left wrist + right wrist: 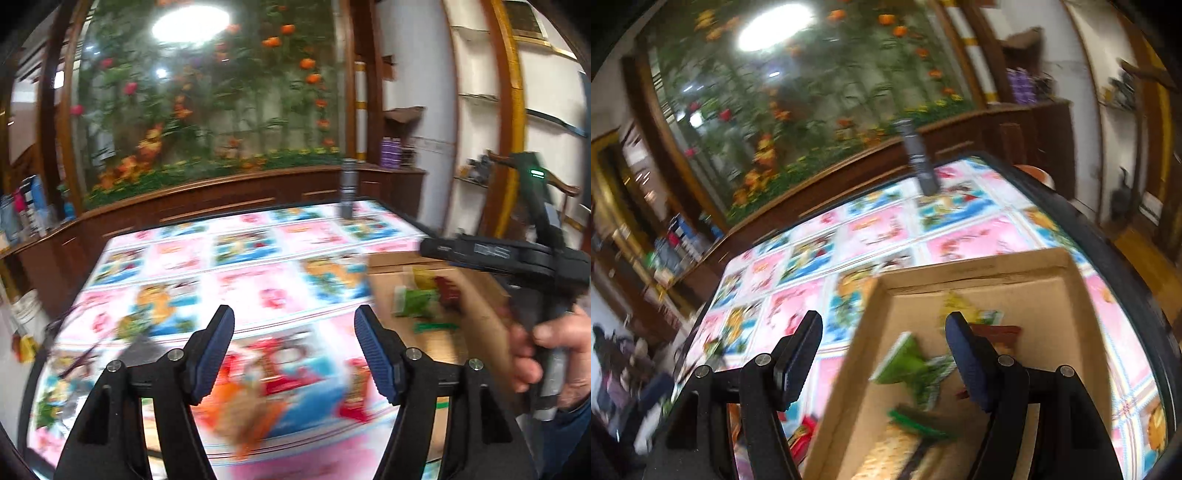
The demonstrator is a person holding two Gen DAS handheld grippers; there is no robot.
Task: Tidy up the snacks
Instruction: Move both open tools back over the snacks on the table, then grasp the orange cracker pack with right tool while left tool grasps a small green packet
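A shallow cardboard box (975, 269) sits on the table's right side and holds several snack packets: a green one (908, 365), a yellow one (960, 302), a red-brown one (997, 332). The box also shows in the left wrist view (476, 291) with a green packet (417, 301). My left gripper (294, 352) is open and empty above the tablecloth, over blurred orange and red snack packets (255, 398). My right gripper (882, 360) is open and empty, straddling the box's left wall. A red packet (803, 434) lies left of the box. The right gripper's body (509, 254) hangs over the box.
The table carries a pink and blue cartoon-print cloth (236, 273). A dark cylindrical bottle (348, 192) stands at the far edge, also in the right wrist view (918, 162). Wooden cabinets (221, 206) and a flower mural lie behind. Both views are motion-blurred.
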